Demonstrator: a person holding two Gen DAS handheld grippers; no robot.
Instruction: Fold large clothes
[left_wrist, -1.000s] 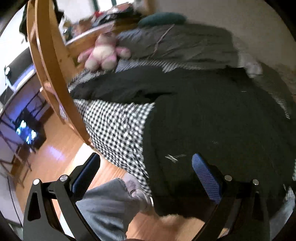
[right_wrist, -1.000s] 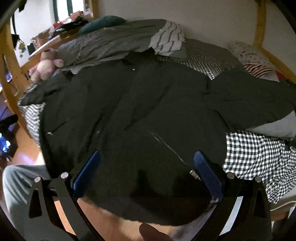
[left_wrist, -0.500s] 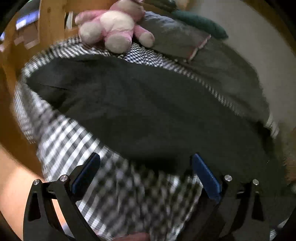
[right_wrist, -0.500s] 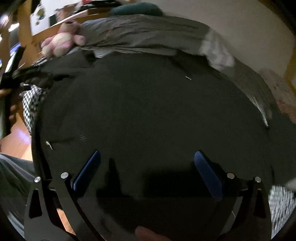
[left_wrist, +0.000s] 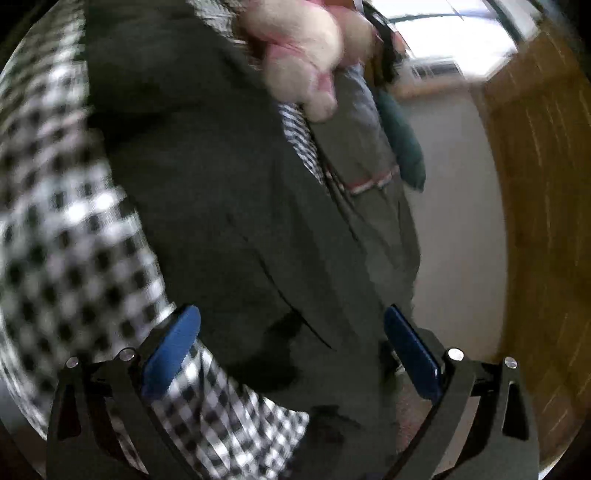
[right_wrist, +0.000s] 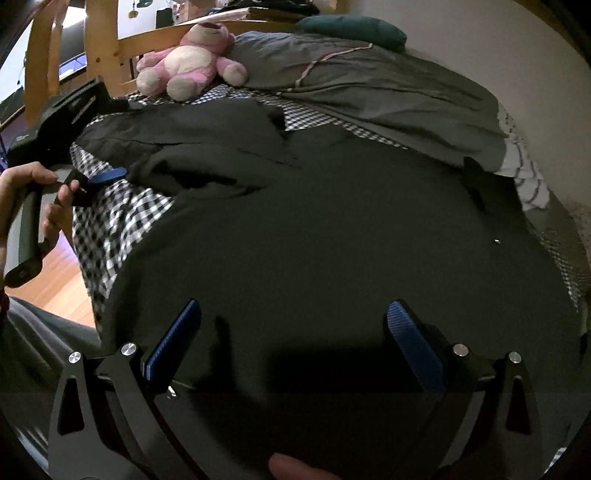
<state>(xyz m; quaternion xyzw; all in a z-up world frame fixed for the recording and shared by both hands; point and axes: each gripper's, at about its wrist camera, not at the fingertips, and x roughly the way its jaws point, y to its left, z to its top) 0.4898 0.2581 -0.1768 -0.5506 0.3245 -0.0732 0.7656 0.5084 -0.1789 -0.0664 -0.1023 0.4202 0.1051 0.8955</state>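
Observation:
A large black jacket (right_wrist: 332, 229) lies spread on the checked bed sheet (right_wrist: 114, 218). Its left sleeve (right_wrist: 192, 147) stretches toward the bed's left edge. My right gripper (right_wrist: 293, 332) is open and hovers over the jacket's lower front. My left gripper (left_wrist: 291, 343) is open, with the sleeve (left_wrist: 221, 206) between its blue pads. In the right wrist view the left gripper (right_wrist: 92, 173) is at the sleeve's end, held by a hand; only one blue pad shows there.
A pink plush bear (right_wrist: 192, 59) sits at the far left of the bed by the wooden frame (right_wrist: 103, 40). A grey duvet (right_wrist: 388, 88) and a teal pillow (right_wrist: 351, 27) lie along the wall. Wooden floor (right_wrist: 48, 273) is at the left.
My left gripper has swung in along the sleeve, and its view has rolled sideways. My right gripper has stayed over the jacket's lower front.

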